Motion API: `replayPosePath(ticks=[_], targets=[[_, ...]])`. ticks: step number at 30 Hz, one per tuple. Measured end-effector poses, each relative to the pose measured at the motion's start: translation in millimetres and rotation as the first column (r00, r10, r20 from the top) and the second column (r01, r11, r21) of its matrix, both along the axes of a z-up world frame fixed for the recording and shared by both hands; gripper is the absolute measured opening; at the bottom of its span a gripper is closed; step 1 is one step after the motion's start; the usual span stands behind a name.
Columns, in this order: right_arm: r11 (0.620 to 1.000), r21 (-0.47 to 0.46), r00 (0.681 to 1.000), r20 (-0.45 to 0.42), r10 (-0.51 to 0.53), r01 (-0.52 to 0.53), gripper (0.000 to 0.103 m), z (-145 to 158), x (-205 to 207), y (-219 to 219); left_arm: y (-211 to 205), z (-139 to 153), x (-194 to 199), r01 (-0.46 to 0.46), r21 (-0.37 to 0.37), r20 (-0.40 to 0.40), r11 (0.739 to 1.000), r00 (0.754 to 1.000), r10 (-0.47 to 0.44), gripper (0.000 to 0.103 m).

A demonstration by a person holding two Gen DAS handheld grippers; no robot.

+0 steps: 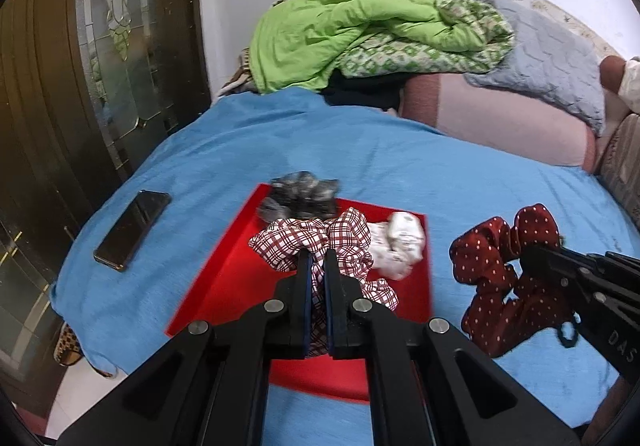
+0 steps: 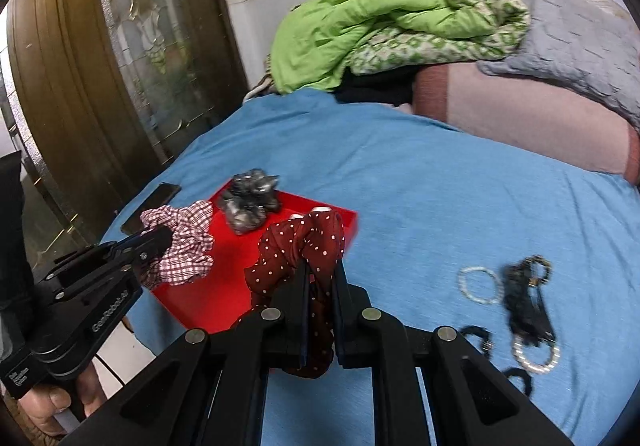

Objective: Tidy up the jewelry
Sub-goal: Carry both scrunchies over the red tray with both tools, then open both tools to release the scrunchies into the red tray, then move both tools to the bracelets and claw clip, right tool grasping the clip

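Currently we hold a scrunchie in each claw above the blue bedsheet (image 1: pixel 360 149). Our left gripper (image 1: pixel 316 258) is clenched on the red-and-white plaid scrunchie (image 1: pixel 316 238), which hangs over the red tray (image 1: pixel 224 286). Our right gripper (image 2: pixel 322 268) is clenched on the dark red polka-dot scrunchie (image 2: pixel 304 242), near the tray's right edge.

Inside the tray we note a grey metallic scrunchie (image 1: pixel 300 195) at the far side and a white printed scrunchie (image 1: pixel 400 242) at the right.

On the sheet, right of the tray: a pale bead bracelet (image 2: pixel 478 284), a black clip (image 2: pixel 524 306) and a pearl-bead ring (image 2: pixel 536 360), close together. A phone (image 1: pixel 134 228) lies left of the tray. Green bedding (image 1: pixel 360 29) is piled at the far end.
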State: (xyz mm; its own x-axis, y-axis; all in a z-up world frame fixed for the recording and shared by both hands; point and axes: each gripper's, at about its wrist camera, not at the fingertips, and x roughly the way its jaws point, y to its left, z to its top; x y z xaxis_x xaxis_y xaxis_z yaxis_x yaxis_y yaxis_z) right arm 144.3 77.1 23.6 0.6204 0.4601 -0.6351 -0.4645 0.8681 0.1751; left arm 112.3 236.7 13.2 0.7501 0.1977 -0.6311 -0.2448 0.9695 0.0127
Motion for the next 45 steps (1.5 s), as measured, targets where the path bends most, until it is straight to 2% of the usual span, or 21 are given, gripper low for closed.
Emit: replayPosePath(ticks=[6, 14, 22, 24, 25, 28, 30, 31, 35, 38, 45], targets=[[0.998, -0.025, 0.997, -0.038, 0.061, -0.062, 0.011, -22.1, 18.5, 42.1, 33.2, -20.9, 28.7, -0.023, 0.014, -0.053, 1.0, 0.998, 0.024, 0.005], [0.993, -0.058, 0.99, -0.106, 0.095, -0.101, 0.011, -59.2, 48.0, 82.7, 66.2, -53.7, 58.6, -0.049, -0.022, -0.125, 0.999, 0.991, 0.046, 0.005], [0.991, -0.075, 0.983, -0.155, 0.094, -0.107, 0.013, -88.3, 63.8, 93.1, 70.8, -67.5, 69.4, -0.05, -0.033, -0.137, 0.998, 0.99, 0.046, 0.006], [0.992, -0.072, 0.982, -0.163, 0.094, -0.107, 0.013, -93.3, 65.7, 93.1, 70.3, -67.7, 70.8, -0.05, -0.037, -0.136, 0.998, 0.99, 0.045, 0.012], [0.992, -0.072, 0.982, -0.164, 0.093, -0.106, 0.013, -94.1, 66.4, 93.2, 70.0, -67.4, 71.0, -0.05, -0.039, -0.133, 0.998, 0.99, 0.045, 0.014], [0.992, -0.067, 0.981, -0.166, 0.098, -0.111, 0.014, -96.3, 67.0, 93.1, 70.0, -64.1, 70.4, -0.054, -0.049, -0.118, 0.997, 0.992, 0.047, 0.029], [0.991, -0.061, 0.98, -0.167, 0.105, -0.117, 0.022, -96.2, 67.2, 93.4, 70.6, -59.1, 68.0, -0.054, -0.065, -0.098, 0.996, 0.994, 0.048, 0.047], [0.991, -0.061, 0.981, -0.164, 0.105, -0.116, 0.03, -95.7, 67.1, 93.4, 70.8, -55.7, 65.9, -0.056, -0.072, -0.085, 0.996, 0.995, 0.05, 0.05], [0.993, -0.054, 0.984, -0.147, 0.1, -0.109, 0.046, -91.1, 65.7, 94.1, 70.7, -40.6, 59.4, -0.062, -0.085, -0.059, 0.994, 0.997, 0.057, 0.052], [0.993, -0.046, 0.985, -0.138, 0.103, -0.11, 0.049, -85.8, 63.3, 93.3, 71.2, -27.9, 52.1, -0.079, -0.083, -0.035, 0.993, 0.996, 0.076, 0.052], [0.993, -0.019, 0.988, -0.098, 0.116, -0.118, 0.05, -63.5, 46.8, 80.2, 63.5, -1.5, 31.0, -0.112, -0.081, 0.009, 0.99, 0.994, 0.113, 0.054]])
